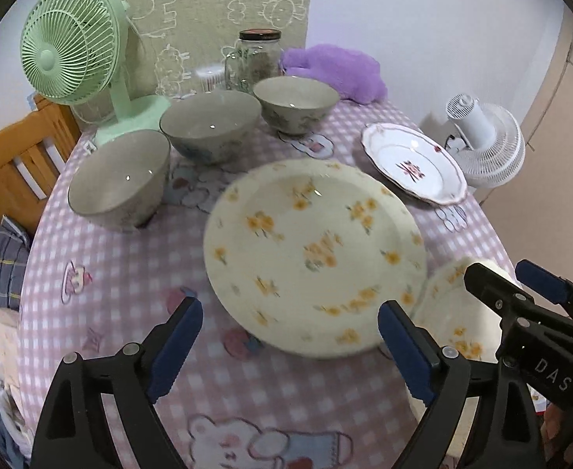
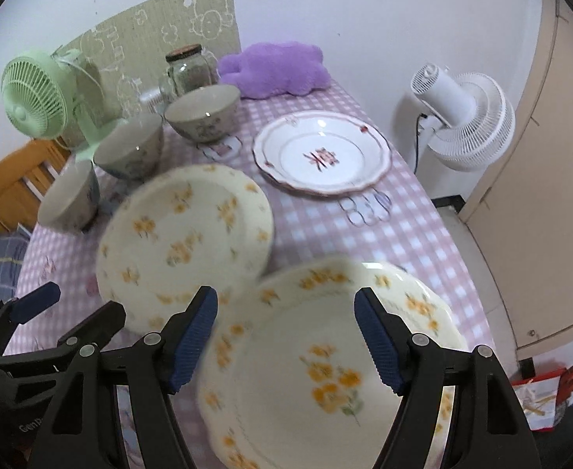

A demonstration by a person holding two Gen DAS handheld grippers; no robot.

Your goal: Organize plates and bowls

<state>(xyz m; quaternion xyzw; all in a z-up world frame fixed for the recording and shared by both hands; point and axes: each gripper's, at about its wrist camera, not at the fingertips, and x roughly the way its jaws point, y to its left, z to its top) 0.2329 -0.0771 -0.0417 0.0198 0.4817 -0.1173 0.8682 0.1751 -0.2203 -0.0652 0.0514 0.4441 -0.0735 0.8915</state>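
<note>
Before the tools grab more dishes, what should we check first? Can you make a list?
1. Left tool open with nothing in it: ok.
2. Right tool open, not squeezing the yellow-flower plate below it: ok.
3. Other yellow-flower plate lying flat on the tablecloth: ok.
4. Three bowls upright, in a row: ok.
5. White plate with red mark fully on the table: ok.
6. Whether the two flower plates touch or overlap: cannot tell, picture is blurry.
</note>
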